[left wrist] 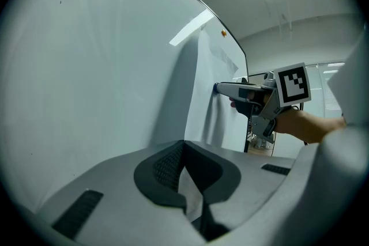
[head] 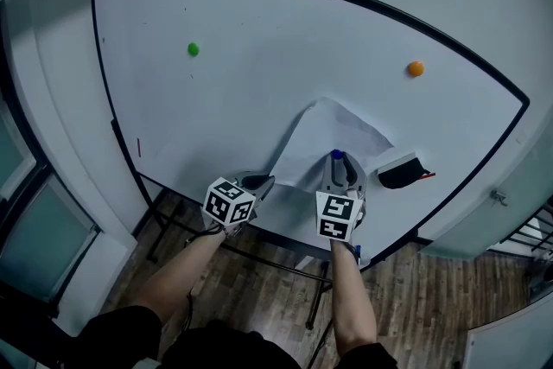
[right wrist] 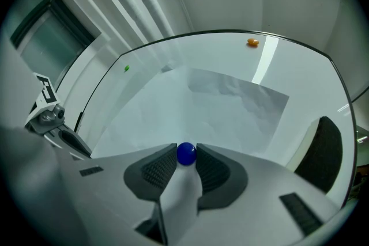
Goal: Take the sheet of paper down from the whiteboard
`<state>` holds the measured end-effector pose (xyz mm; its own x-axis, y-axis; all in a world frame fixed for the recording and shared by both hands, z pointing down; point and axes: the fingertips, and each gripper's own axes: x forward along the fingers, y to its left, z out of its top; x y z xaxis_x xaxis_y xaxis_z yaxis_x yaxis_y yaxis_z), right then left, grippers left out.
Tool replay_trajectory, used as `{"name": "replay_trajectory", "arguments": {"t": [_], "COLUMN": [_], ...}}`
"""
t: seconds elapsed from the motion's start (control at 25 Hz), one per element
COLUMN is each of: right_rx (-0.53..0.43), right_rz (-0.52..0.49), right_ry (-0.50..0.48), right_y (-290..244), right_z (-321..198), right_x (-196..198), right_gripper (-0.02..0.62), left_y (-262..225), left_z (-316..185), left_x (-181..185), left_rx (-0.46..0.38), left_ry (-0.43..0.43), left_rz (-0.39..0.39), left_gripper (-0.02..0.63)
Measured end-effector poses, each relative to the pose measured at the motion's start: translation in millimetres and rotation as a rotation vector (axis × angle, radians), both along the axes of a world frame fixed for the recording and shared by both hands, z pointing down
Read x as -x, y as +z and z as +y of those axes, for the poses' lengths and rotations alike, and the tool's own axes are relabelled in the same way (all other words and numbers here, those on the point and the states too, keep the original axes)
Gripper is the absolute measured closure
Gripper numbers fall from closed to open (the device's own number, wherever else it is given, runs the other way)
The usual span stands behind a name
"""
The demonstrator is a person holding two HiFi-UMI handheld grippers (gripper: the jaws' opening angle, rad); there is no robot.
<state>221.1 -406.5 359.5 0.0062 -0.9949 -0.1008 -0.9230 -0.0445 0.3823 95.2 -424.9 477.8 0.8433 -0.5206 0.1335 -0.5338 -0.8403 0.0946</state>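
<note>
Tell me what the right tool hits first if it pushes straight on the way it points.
The blue magnet: it sits right between the tips of the right tool. Directly behind it lie the sheet of paper and then the whiteboard, so there looks to be no free travel ahead.

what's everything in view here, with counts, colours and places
whiteboard: 1, white, black frame, ahead
sheet of paper: 1, white, low on the board
green magnet: 1, green, board's upper left
orange magnet: 1, orange, board's upper right
blue magnet: 1, blue, on the paper's lower part
eraser: 1, black, on the board right of the paper
left gripper: 1, grey, shut on the paper's lower left corner
right gripper: 1, grey, shut on the blue magnet
</note>
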Motion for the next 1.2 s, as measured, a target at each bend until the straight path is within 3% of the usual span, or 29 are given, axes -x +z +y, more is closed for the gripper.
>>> {"name": "replay_trajectory", "arguments": {"t": [1.2], "right_rx": [-0.009], "right_rz": [-0.026], "right_ry": [-0.005], "right_y": [3], "right_z": [2], "right_x": [-5], "right_gripper": [0.481], "left_y": [-5], "left_z": [-13], "left_x": [32], "left_rx": [-0.009], "left_ry": [-0.074], "left_rz": [-0.006], "left_gripper": [0.586]}}
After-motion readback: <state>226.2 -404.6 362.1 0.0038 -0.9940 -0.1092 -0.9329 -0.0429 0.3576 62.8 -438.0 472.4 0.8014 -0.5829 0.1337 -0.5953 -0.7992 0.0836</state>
